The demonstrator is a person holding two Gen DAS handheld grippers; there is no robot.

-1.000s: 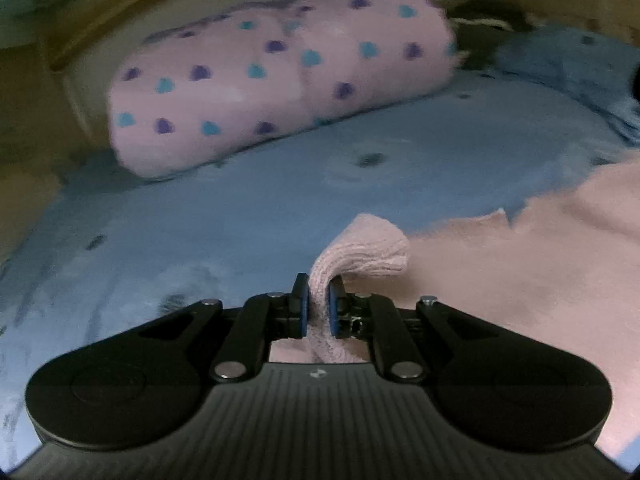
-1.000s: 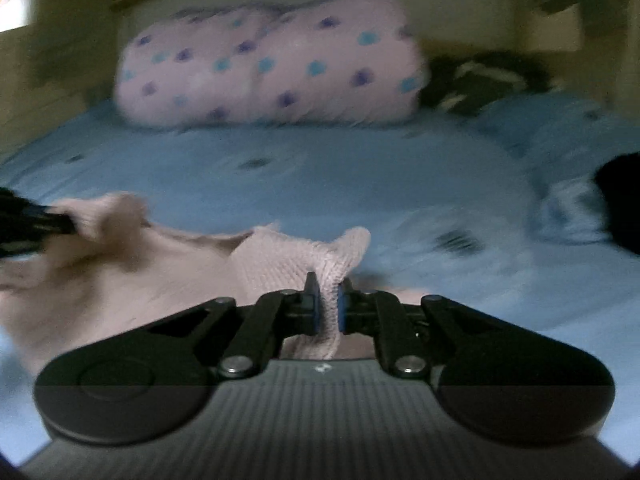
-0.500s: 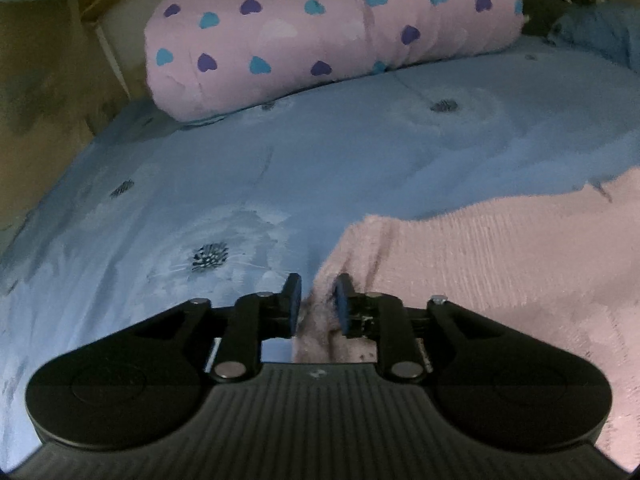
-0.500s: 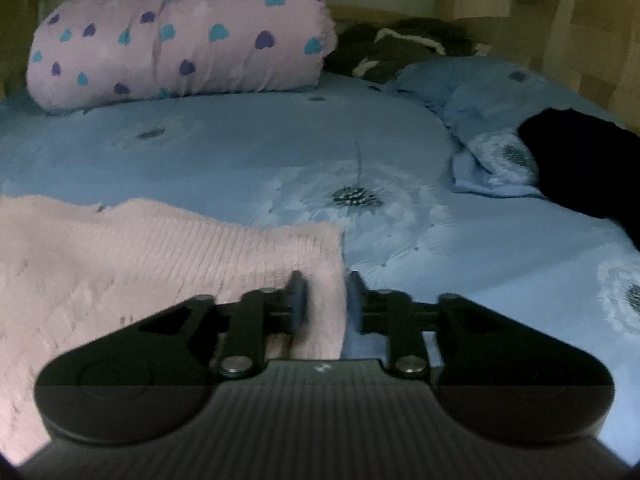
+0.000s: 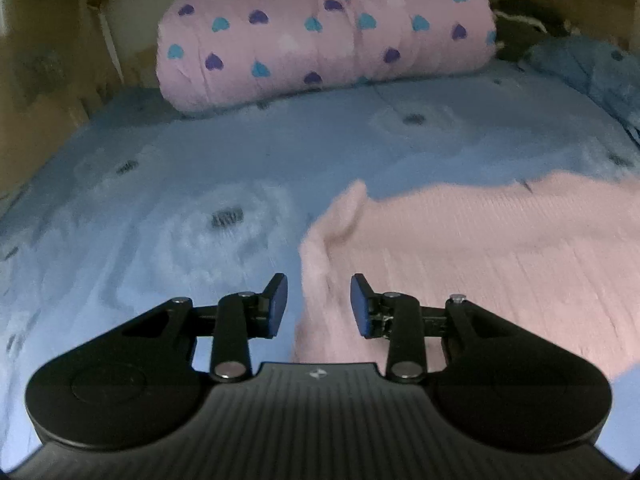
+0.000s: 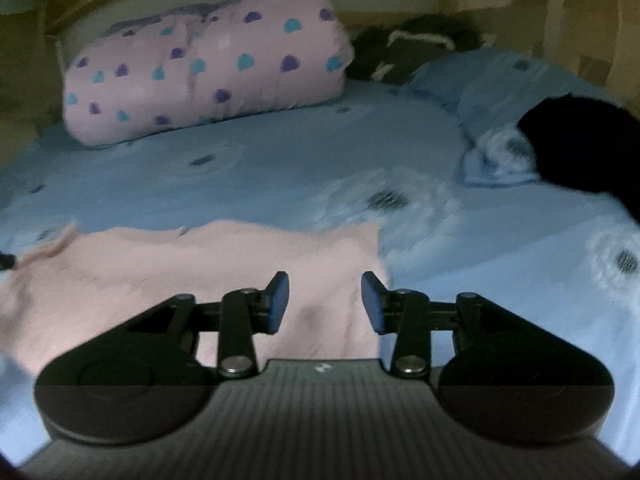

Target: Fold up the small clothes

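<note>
A pale pink knitted garment (image 5: 480,248) lies spread flat on the blue bedsheet (image 5: 200,168). Its left edge runs under my left gripper (image 5: 319,304), whose jaws are opening with the pads clear of the cloth. In the right wrist view the same garment (image 6: 200,272) ends at a straight right edge just under my right gripper (image 6: 325,302). Those jaws are opening too, and nothing is pinched between them. A small corner of the garment (image 5: 356,204) stands up a little at the far left.
A rolled pink quilt with blue and purple hearts (image 5: 320,32) lies across the head of the bed. A black garment (image 6: 580,148) and a crumpled blue cover (image 6: 492,156) sit at the right. Dark clothing (image 6: 404,48) is heaped by the headboard.
Both grippers let go of the pink garment's corners and opened. The garment dropped flat on the sheet, and both grippers drew back from it.
</note>
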